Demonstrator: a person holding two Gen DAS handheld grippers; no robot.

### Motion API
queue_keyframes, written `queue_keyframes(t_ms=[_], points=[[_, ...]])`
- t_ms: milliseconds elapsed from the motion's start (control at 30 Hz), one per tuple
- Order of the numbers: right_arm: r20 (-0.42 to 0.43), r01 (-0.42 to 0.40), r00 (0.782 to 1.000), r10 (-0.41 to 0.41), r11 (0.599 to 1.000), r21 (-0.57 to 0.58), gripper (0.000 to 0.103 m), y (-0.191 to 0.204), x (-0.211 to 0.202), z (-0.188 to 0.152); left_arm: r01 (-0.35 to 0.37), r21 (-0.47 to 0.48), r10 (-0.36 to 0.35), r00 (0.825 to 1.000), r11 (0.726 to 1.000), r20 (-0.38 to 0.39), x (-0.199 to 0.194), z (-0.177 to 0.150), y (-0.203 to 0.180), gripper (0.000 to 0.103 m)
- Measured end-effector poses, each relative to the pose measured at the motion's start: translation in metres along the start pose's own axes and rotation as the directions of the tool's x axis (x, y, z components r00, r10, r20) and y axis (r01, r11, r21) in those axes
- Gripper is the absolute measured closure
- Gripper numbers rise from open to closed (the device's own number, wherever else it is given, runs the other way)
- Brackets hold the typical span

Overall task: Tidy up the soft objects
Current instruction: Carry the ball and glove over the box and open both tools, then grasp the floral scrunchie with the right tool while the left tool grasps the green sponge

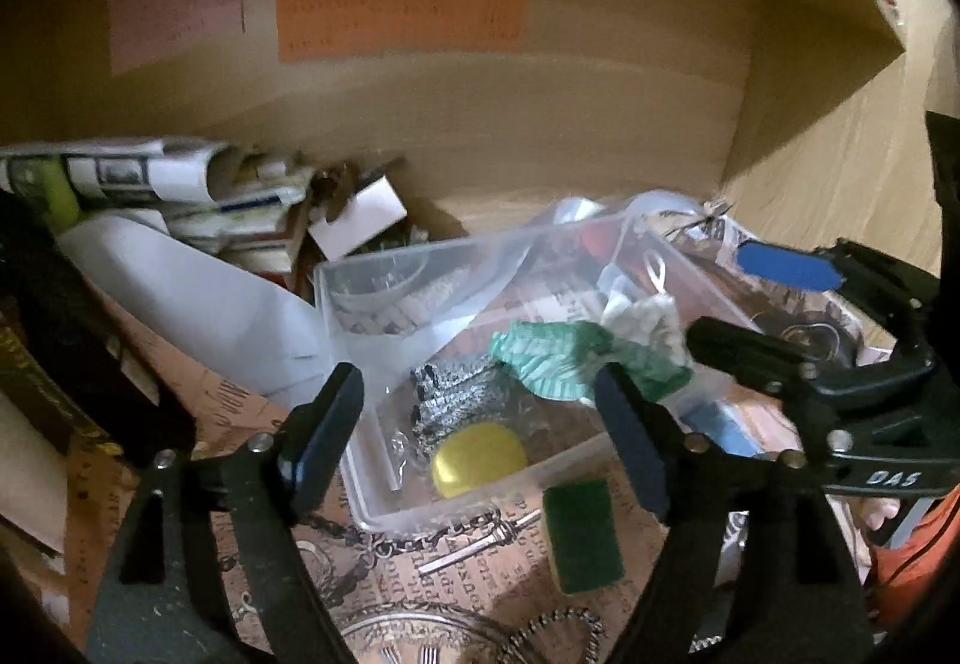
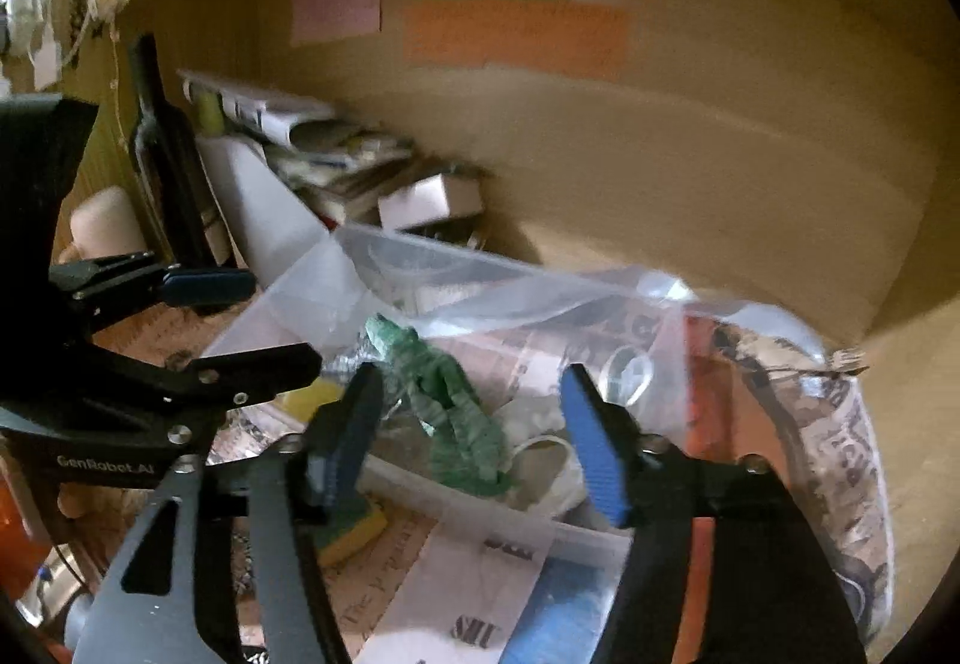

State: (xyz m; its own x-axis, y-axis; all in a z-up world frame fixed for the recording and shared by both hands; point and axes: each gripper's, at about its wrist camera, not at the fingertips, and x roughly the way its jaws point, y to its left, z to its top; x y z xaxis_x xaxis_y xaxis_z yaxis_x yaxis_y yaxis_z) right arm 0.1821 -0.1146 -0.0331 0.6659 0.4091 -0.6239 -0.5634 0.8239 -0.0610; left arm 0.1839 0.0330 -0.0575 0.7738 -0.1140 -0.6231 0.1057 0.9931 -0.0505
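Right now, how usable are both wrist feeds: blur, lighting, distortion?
Left wrist: dim, warm light, heavy fisheye bending, notes on the back wall smeared, but the green cloth and yellow disc read fine. Right wrist: more motion blur, the clear bin edges streaked, dark vignette corners.

I saw a crumpled green and white soft cloth [image 1: 576, 358] [image 2: 447, 412] draped over the rim of the clear plastic box [image 1: 384, 490] [image 2: 420, 478]. A green and yellow sponge [image 1: 583, 535] lay just outside it.
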Motion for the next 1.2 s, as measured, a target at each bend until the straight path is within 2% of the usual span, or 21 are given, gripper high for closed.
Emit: queue_keyframes(t_ms=[67, 133, 367, 600, 833, 933, 1000, 1100, 1167, 1200], points=[[0.04, 0.023, 0.999, -0.023, 1.0, 0.001, 0.024, 0.0, -0.016, -0.001, -0.003, 0.002, 0.003, 1.0, 1.0, 0.026, -0.011, -0.001, -0.002, 0.011], [0.071, 0.042, 0.997, -0.042, 0.999, 0.001, 0.019, -0.001, -0.031, -0.002, -0.006, 0.001, 0.006, 0.999, 1.0, 0.047, -0.019, -0.003, -0.004, 0.006], [0.101, 0.085, 0.991, -0.088, 0.996, 0.031, 0.01, -0.005, -0.062, -0.023, -0.005, 0.018, 0.004, 0.998, 1.0, 0.057, -0.033, -0.019, -0.014, 0.002], [0.007, 0.11, 0.994, -0.112, 0.99, 0.091, 0.01, -0.012, -0.059, -0.062, 0.022, 0.018, -0.022, 1.0, 1.0, -0.009, -0.024, -0.045, -0.026, 0.002], [-0.15, 0.1, 0.986, -0.07, 0.973, 0.209, 0.01, -0.026, -0.041, -0.106, 0.048, 0.026, -0.045, 0.996, 0.999, -0.074, 0.0, -0.067, -0.036, 0.002], [-0.199, 0.112, 0.978, -0.068, 0.969, 0.219, 0.011, -0.028, -0.035, -0.118, 0.061, 0.031, -0.058, 0.994, 0.998, -0.095, 0.007, -0.072, -0.04, 0.009], [-0.231, 0.101, 0.972, -0.046, 0.967, 0.234, 0.011, -0.03, -0.031, -0.123, 0.082, 0.041, -0.077, 0.99, 0.996, -0.122, 0.013, -0.074, -0.042, 0.02], [-0.255, 0.099, 0.966, -0.038, 0.969, 0.228, 0.014, -0.029, -0.028, -0.129, 0.092, 0.038, -0.086, 0.986, 0.995, -0.146, 0.022, -0.076, -0.044, 0.024], [-0.261, 0.098, 0.965, -0.041, 0.973, 0.208, 0.028, -0.028, -0.028, -0.13, 0.103, 0.04, -0.095, 0.982, 0.994, -0.161, 0.028, -0.077, -0.045, 0.03], [-0.263, 0.092, 0.964, -0.036, 0.975, 0.204, 0.031, -0.027, -0.028, -0.13, 0.106, 0.041, -0.098, 0.981, 0.994, -0.168, 0.03, -0.077, -0.045, 0.034]])
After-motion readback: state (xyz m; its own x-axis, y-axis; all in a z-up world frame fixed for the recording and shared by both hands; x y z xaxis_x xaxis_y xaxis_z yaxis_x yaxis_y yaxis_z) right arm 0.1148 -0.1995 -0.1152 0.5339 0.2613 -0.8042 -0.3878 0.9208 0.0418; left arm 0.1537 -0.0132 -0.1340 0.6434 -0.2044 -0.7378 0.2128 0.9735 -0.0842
